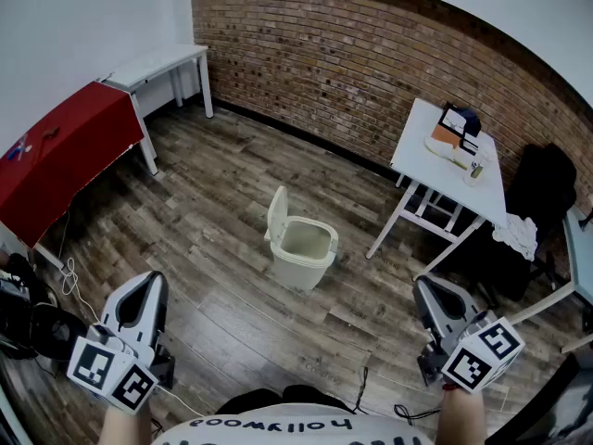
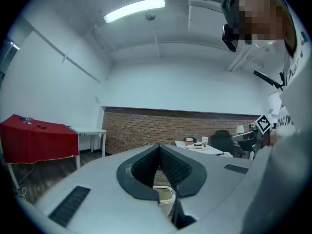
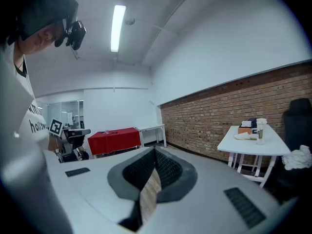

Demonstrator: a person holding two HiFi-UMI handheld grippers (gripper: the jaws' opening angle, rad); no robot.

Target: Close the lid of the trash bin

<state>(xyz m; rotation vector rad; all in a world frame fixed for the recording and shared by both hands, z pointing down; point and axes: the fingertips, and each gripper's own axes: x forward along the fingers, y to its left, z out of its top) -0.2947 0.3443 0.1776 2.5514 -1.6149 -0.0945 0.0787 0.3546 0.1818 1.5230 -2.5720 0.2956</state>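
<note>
both claws are pinched shut on nothing, left gripper (image 1: pixel 148 284) and right gripper (image 1: pixel 434 291) well apart from the cream plastic trash bin (image 1: pixel 304 253) out on the wood plank floor (image 1: pixel 208 248). its thin rounded lid (image 1: pixel 277 213) stands upright. the bin looks light, so a hard poke could probably skid or tip it instead of dropping the lid.

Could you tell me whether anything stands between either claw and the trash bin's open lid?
Nothing visible does: only bare wood floor lies between the left claw, the right claw and the lid, standing upright.
</note>
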